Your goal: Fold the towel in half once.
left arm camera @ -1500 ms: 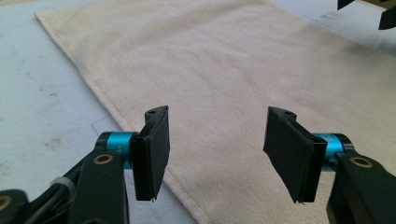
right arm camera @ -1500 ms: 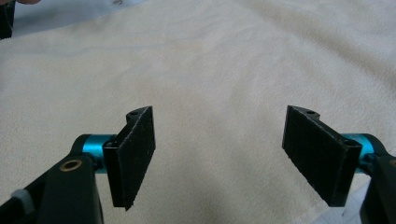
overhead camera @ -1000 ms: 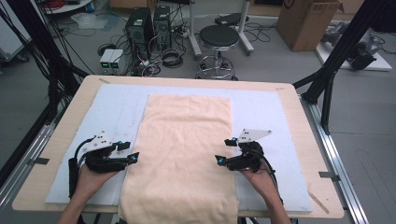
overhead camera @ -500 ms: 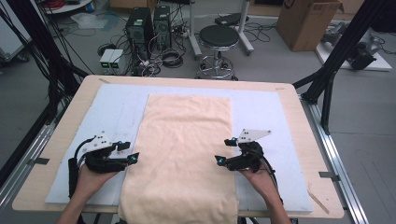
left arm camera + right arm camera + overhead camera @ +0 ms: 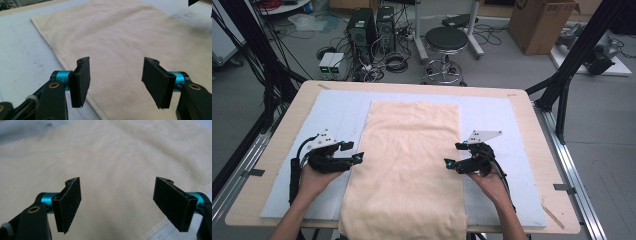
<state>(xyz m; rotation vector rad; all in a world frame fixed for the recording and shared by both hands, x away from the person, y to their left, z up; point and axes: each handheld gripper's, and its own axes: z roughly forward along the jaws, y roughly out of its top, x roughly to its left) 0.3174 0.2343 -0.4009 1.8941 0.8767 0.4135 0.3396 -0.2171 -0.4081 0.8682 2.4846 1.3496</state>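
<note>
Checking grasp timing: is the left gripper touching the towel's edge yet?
Cannot tell. In the left gripper view the left gripper stands open over the towel, nothing between the jaws, but whether their tips rest on the cloth is not plain.

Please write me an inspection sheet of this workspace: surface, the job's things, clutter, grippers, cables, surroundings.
Surface: wooden table under a pale blue mat.
Job's things: cream towel spread flat, near end hanging over the table's front edge.
Clutter: nothing seen on the mat.
Grippers: left gripper at the towel's left edge, right gripper at its right edge; both jaws open, nothing held.
Cables: one trails from each gripper; more lie on the floor.
Surroundings: stool, computer towers, cardboard box.
</note>
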